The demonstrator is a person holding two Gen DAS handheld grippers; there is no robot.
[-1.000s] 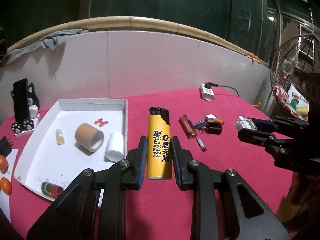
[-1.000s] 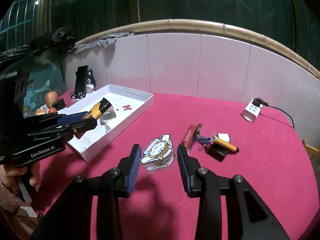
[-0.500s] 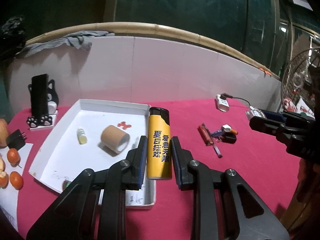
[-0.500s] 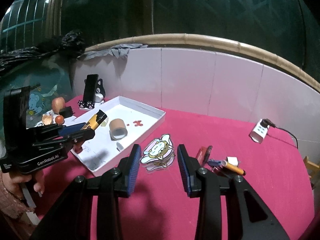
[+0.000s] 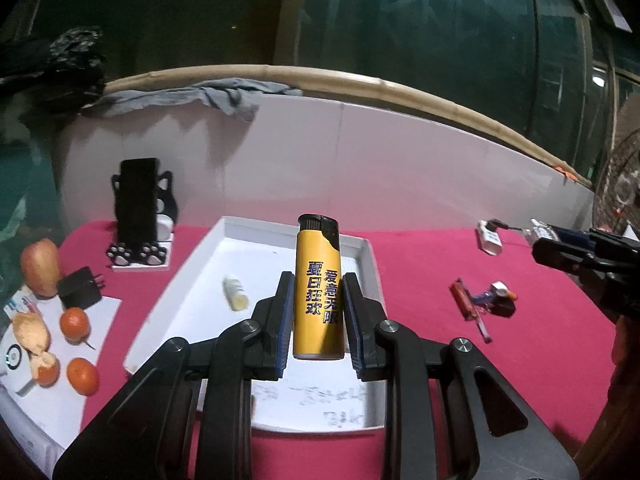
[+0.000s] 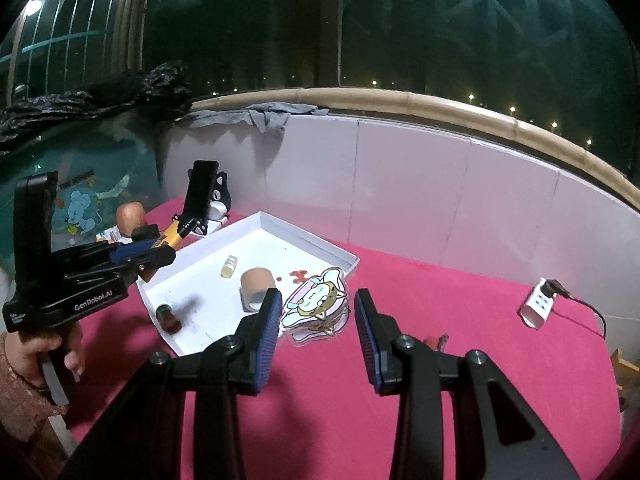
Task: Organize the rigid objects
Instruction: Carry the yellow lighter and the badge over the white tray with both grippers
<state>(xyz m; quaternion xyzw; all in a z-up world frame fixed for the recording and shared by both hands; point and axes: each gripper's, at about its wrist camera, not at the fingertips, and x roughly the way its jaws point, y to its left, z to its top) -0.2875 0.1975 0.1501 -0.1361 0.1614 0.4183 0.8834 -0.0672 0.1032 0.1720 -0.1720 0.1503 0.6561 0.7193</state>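
My left gripper [image 5: 318, 320] is shut on a yellow lighter [image 5: 318, 292] with a black cap, held upright above the white tray [image 5: 372, 256]. The left gripper also shows at the left of the right wrist view [image 6: 160, 254], over the tray's near-left corner. My right gripper [image 6: 316, 320] is shut on a clear cartoon keychain charm [image 6: 314, 306] and holds it in the air over the tray's [image 6: 352, 258] right edge. In the tray lie a cardboard roll [image 6: 256, 282], a small yellow vial [image 6: 229, 266], a small red-green bottle [image 6: 166, 314] and a red clip [image 6: 298, 274].
On the red tablecloth right of the tray lie a red pen and small stationery [image 5: 484, 304] and a white power plug [image 5: 490, 238]. A black phone on a cat stand [image 5: 140, 216], a charger, an apple and oranges [image 5: 76, 322] lie left of the tray.
Both grippers have risen and swung left with their objects. The left gripper now holds the lighter over the tray; the right gripper has carried the charm to the tray's right edge.
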